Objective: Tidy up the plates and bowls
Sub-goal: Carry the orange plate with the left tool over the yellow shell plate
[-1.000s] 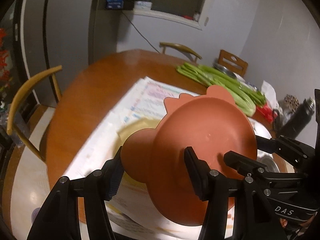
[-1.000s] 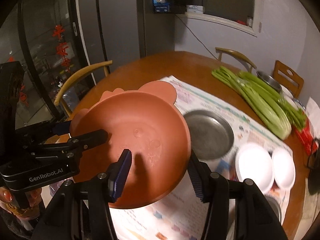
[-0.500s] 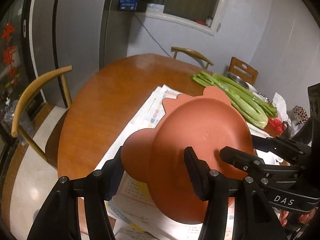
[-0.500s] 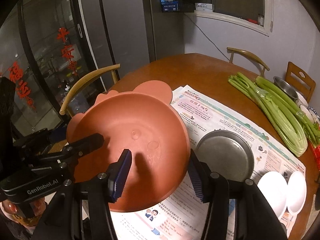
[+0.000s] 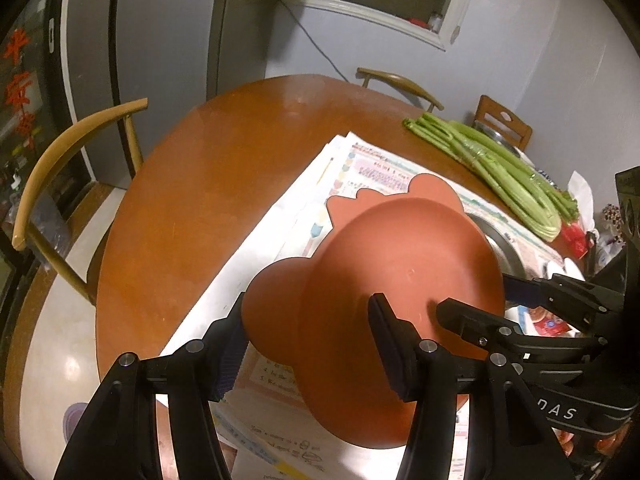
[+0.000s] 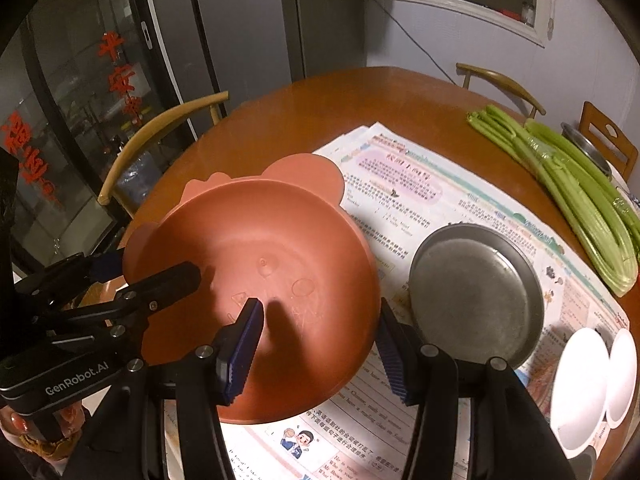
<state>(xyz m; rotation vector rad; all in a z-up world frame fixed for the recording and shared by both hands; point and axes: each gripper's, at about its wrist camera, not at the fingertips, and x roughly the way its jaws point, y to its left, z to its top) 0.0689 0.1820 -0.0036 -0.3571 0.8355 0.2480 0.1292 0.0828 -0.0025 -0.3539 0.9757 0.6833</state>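
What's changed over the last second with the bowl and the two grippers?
Both grippers, the left and the right, carried the terracotta bowl back along the newspaper, away from the metal plate, which now lies clear beside it. Nothing was let go: both jaws grip the bowl as before. The plate, white dishes and celery stayed put.

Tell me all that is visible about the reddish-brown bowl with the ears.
The reddish-brown bowl looks like matte plastic, round and shallow, with rounded ear-shaped tabs on its rim and faint embossed marks inside. It is held tilted above the newspaper, beside the metal plate. The left claw grips one side tab; the right claw clamps the opposite rim, one finger inside.
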